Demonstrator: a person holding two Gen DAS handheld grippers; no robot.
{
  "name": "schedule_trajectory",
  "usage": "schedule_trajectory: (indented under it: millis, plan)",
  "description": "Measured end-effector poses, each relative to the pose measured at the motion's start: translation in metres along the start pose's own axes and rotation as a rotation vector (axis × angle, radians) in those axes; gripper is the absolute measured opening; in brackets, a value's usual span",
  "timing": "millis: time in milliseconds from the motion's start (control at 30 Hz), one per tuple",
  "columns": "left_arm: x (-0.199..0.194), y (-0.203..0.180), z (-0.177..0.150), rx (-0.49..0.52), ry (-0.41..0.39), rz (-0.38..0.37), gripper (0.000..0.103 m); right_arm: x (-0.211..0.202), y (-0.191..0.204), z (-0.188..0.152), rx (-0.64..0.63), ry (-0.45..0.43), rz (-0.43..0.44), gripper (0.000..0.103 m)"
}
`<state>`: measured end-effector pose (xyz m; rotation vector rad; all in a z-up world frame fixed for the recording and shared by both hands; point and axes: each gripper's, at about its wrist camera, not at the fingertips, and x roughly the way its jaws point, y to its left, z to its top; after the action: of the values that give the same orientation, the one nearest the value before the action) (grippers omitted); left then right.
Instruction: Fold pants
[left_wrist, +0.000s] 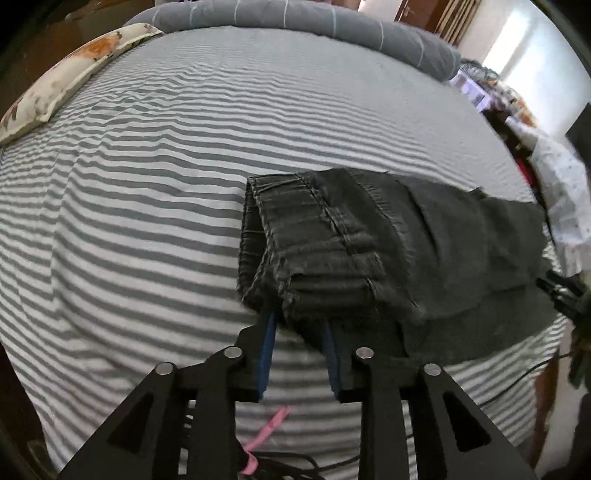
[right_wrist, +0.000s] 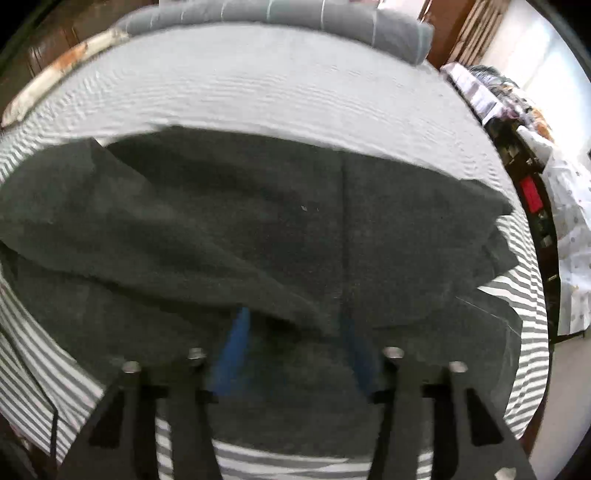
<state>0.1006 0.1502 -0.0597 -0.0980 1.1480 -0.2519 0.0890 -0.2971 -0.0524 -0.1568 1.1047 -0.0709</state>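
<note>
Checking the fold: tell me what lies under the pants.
Under the pants lies the striped bedsheet, showing all around them. The left gripper fingertips reach beneath the waistband edge; those tips are covered.

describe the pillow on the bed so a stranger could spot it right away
Start with the big bed in its grey and white striped sheet. Follow it to the far left edge, beside the rolled grey blanket. The pillow there is long, flat and cream with orange-brown blotches, the only patterned, unstriped item.

The pants (left_wrist: 369, 251) cover the left tongs' (left_wrist: 301, 325) tips. The right tongs (right_wrist: 295, 332) look blurry, tips hidden under cloth.
</note>
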Motion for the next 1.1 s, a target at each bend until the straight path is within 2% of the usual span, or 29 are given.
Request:
schedule_trajectory:
  millis: [67, 133, 267, 367, 500, 600, 867, 1000, 1100]
  plan:
    - [-0.017, 0.007, -0.010, -0.053, -0.017, -0.066, 0.043, -0.014, 0.002, -0.009, 0.045, -0.012, 0.040, 0.053]
    - [-0.026, 0.017, -0.020, -0.143, -0.015, -0.191, 0.050, -0.023, 0.004, -0.022, 0.099, -0.029, 0.089, 0.053]
    - [-0.018, 0.032, -0.029, -0.359, 0.019, -0.420, 0.052, -0.029, 0.004, -0.044, 0.238, -0.053, 0.227, 0.053]
    - [-0.002, 0.040, -0.031, -0.525, 0.037, -0.500, 0.052, -0.024, 0.003, -0.061, 0.373, -0.068, 0.333, 0.053]
    - [0.006, 0.037, -0.021, -0.568, -0.001, -0.482, 0.052, -0.016, 0.009, -0.072, 0.461, -0.080, 0.371, 0.053]
    - [0.015, 0.032, -0.014, -0.586, -0.002, -0.475, 0.052, -0.004, 0.006, -0.071, 0.527, -0.103, 0.398, 0.053]
    - [0.038, 0.034, -0.007, -0.657, 0.000, -0.440, 0.051, 0.029, -0.024, -0.067, 0.770, -0.157, 0.429, 0.054]
    - [0.037, 0.036, -0.004, -0.636, -0.030, -0.402, 0.031, 0.047, -0.046, -0.065, 0.841, -0.169, 0.406, 0.047]
    - [0.035, 0.041, -0.003, -0.639, -0.040, -0.402, 0.027, 0.057, -0.062, -0.057, 0.878, -0.187, 0.401, 0.040]
